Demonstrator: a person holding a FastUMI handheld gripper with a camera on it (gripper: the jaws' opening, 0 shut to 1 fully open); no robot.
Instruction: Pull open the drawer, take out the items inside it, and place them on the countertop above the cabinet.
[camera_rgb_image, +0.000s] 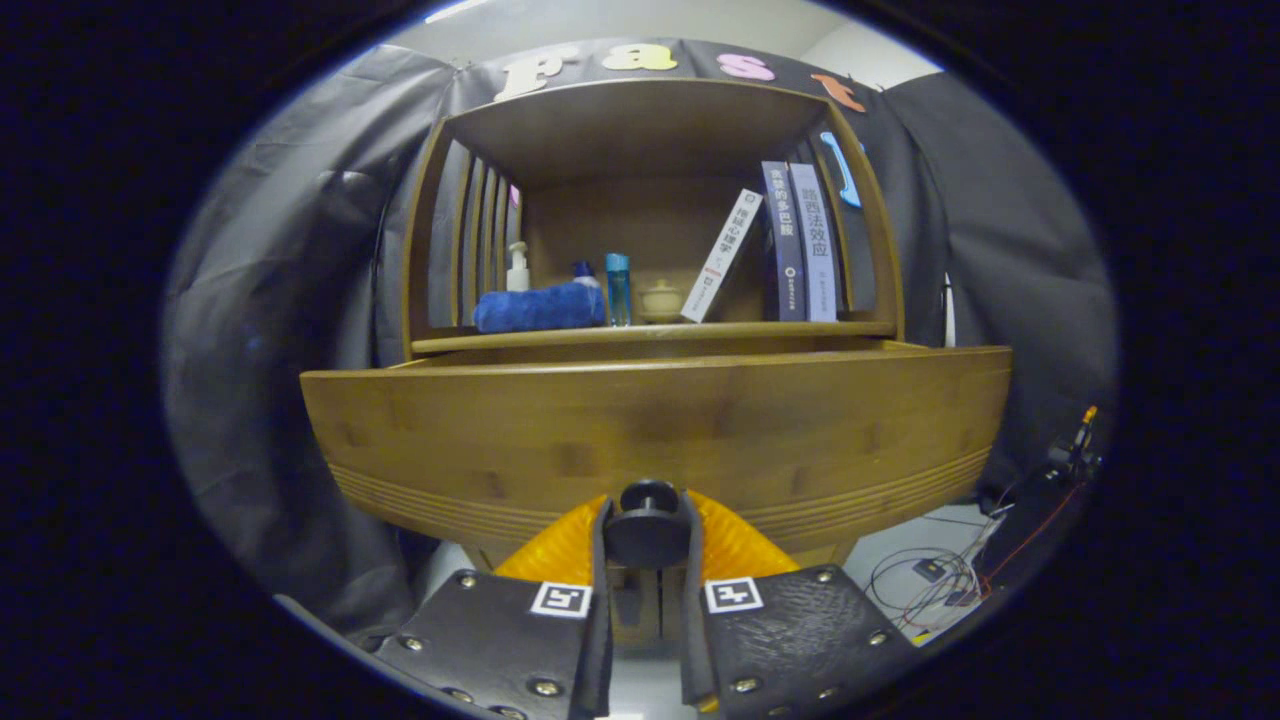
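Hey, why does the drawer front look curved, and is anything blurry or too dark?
Gripper view: fisheye distortion bows the straight drawer front; the gripper, closed on the black knob, is sharp; the shelf recess above sits in dim shadow, yet the books stay visible.

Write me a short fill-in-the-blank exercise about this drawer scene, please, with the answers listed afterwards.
1. The gripper has its two fingers closed on the drawer's round black ____.
2. The wooden drawer front stands pulled ____ from the cabinet, towards the camera.
3. On the shelf above, the rolled towel is ____ in colour.
4. Beside the two upright books, the white book stands ____ against them.

Missing words: knob; out; blue; leaning
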